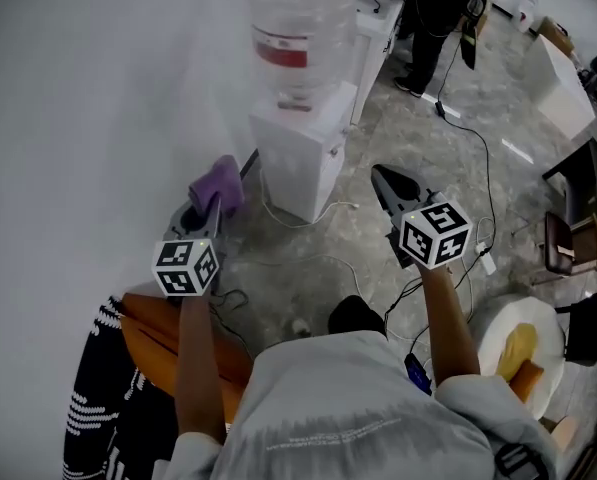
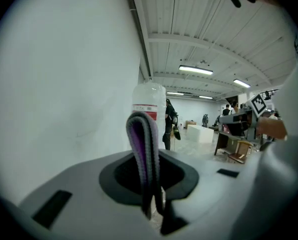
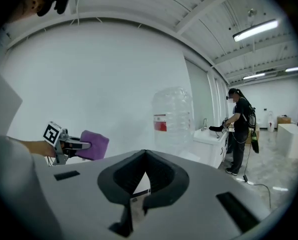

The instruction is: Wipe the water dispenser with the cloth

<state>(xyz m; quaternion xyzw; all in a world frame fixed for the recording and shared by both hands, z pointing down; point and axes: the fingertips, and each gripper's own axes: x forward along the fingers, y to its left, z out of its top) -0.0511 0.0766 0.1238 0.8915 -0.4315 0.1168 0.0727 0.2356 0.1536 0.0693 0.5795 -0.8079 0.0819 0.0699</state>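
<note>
Closest to me, my left gripper (image 1: 210, 213) has its jaws clamped on the purple cloth (image 1: 218, 183); in the left gripper view the cloth stands as a folded strip, pinched between the jaws and rising above them. My right gripper (image 1: 383, 178) is level with it on the other side, jaws pressed together with nothing between them. Just past both stands the white water dispenser (image 1: 298, 158) on the grey floor against the wall, cables (image 1: 308, 263) trailing in front of it. The cloth is held up near the dispenser's left side, apart from it. A clear bottle (image 1: 298, 33) with a red label sits on top. Farther off, a person (image 1: 433, 18) in dark clothes stands at a white counter.
</note>
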